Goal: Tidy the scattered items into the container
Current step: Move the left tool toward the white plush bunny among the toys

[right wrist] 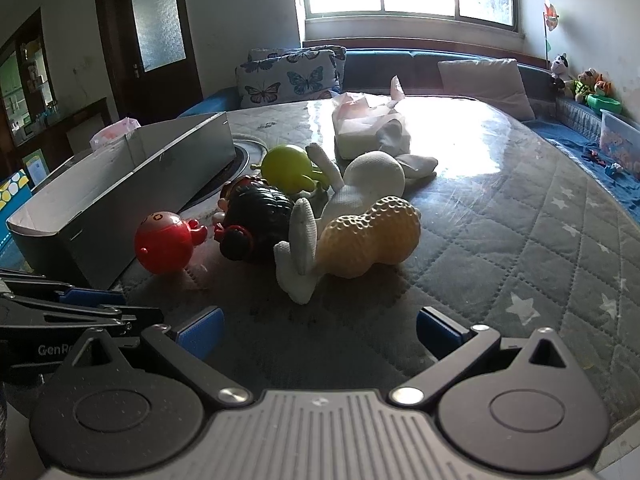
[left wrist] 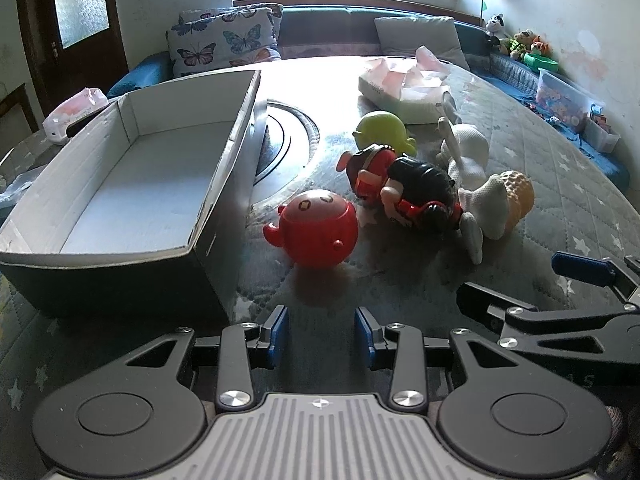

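An empty cardboard box with a white inside stands at the left on the quilted table. To its right lie a red round toy, a green round toy, a black and red figure, a white bunny figure and a yellow peanut-shaped toy. My left gripper is open, just short of the red toy, nothing between its blue pads. My right gripper is open wide, in front of the bunny figure and the peanut toy, holding nothing.
A tissue pack lies behind the toys, and a round inset sits in the table beside the box. Butterfly pillows and a bench run along the back. A plastic bin and stuffed toys are at the far right.
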Tool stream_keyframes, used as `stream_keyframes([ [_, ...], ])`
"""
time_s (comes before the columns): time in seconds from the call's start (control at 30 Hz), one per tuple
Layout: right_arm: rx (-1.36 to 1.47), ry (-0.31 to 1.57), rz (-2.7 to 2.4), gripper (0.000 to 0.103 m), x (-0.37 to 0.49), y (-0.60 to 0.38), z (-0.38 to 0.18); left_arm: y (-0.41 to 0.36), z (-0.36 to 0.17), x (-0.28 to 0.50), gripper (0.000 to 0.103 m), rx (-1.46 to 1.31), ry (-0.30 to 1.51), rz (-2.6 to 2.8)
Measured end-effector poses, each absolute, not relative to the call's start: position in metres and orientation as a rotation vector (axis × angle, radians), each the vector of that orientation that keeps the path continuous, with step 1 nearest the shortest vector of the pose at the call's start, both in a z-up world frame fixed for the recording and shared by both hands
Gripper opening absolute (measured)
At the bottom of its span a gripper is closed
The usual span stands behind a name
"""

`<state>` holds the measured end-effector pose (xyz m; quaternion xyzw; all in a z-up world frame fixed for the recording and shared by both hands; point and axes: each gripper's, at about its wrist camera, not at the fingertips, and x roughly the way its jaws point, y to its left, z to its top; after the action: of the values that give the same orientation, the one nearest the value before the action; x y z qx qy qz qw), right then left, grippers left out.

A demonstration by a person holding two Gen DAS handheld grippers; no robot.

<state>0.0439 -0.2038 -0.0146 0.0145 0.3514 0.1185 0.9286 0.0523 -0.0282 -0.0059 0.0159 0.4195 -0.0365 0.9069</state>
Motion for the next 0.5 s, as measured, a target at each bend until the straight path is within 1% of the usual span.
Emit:
stream_keyframes([
  [0.5,0.082,0.691,0.253,0.102,0.060,-0.217,-0.009,-0.030,0.001,0.069,0.039,0.014,0.867,-0.120],
])
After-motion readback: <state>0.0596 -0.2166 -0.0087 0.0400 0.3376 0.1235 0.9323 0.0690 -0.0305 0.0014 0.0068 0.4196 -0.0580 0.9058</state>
